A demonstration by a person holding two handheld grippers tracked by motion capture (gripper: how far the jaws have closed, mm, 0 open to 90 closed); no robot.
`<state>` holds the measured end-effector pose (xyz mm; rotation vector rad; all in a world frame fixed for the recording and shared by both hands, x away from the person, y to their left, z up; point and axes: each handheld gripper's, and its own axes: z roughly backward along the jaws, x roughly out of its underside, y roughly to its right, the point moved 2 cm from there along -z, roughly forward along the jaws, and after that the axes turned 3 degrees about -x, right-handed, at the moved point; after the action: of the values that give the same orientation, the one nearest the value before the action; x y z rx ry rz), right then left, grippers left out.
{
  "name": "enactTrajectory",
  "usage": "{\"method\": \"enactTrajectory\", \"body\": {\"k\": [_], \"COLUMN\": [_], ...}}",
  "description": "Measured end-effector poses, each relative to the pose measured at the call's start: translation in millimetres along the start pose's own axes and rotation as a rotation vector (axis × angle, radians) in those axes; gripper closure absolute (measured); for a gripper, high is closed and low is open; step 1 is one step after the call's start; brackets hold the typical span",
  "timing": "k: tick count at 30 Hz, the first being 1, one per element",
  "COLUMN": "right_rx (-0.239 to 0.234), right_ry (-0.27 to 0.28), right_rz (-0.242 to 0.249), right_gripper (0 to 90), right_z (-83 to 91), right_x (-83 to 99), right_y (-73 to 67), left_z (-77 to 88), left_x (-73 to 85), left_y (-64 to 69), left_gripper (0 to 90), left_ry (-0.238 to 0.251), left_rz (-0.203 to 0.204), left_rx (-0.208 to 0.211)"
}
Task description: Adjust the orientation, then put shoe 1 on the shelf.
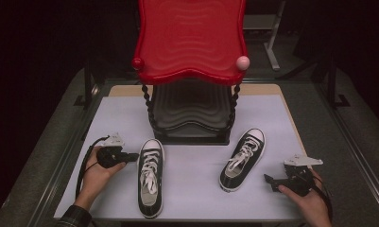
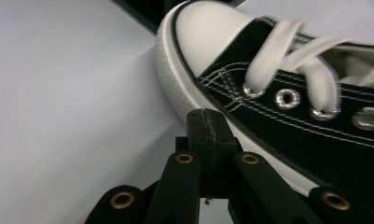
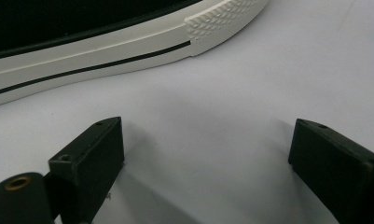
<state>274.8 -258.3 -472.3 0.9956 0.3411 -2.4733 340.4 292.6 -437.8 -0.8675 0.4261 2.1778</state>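
Left gripper point(image 1: 130, 156) sat jaws together, tip touching the left sneaker point(image 1: 150, 177); right gripper point(image 1: 271, 181) was spread, empty, near the right sneaker point(image 1: 242, 159). Risk: closed tip likely just shoves the shoe sideways, no grip.

Left shoe point(image 1: 150, 177) blocks left gripper point(image 1: 130, 156) at its toe side. Wide bare mat point(image 1: 192, 175) between shoes; rack point(image 1: 191, 113) closes the back; right shoe point(image 1: 242, 158) clear of right gripper point(image 1: 268, 179).

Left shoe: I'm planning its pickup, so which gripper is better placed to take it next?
Probably left. The left gripper, jaws shut, sits at the left shoe; the right gripper, open, lies by the right shoe.
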Motion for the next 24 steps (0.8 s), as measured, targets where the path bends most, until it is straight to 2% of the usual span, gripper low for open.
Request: {"method": "enactTrajectory", "body": {"k": [7, 10, 12, 13, 15, 19, 21, 24], "right_rx": [-0.001, -0.001, -0.002, 0.0, 0.006, -0.042, -0.048, -0.07], "right_ry": [0.001, -0.001, 0.003, 0.007, 0.022, 0.027, 0.046, 0.08], "right_rz": [0.0, 0.0, -0.005, -0.01, -0.031, -0.068, -0.067, -0.074], "right_gripper": [9.4, 9.4, 10.9, 14.7, 17.1, 16.9, 16.9, 17.2], "right_z": [0.0, 0.2, 0.8, 1.4, 4.4, 13.6, 19.6, 29.6], "right_x": [-0.1, -0.2, 0.0, -0.2, -0.5, -9.5, -16.9, -28.9], "right_y": [0.1, 0.1, 0.7, 0.9, 0.7, -4.8, -9.7, -17.0], "left_z": [0.9, 5.4, 11.5, 16.2, 25.4, 41.5, 48.0, 57.7], "left_x": [-0.2, 0.1, 0.4, 0.5, 1.1, -0.9, -2.0, -2.1], "left_y": [0.4, 0.8, 2.3, 3.6, 6.9, 15.5, 19.9, 26.9], "left_gripper": [90.0, 90.0, 90.0, 90.0, 79.7, 65.9, 57.8, 50.3], "left_ry": [0.008, 0.003, 0.023, 0.03, 0.039, 0.072, 0.091, 0.113], "left_rz": [-0.002, 0.012, 0.029, 0.035, 0.049, 0.058, 0.076, 0.081], "left_rx": [0.02, 0.015, 0.022, 0.026, 0.015, 0.013, 0.026, 0.053]}}
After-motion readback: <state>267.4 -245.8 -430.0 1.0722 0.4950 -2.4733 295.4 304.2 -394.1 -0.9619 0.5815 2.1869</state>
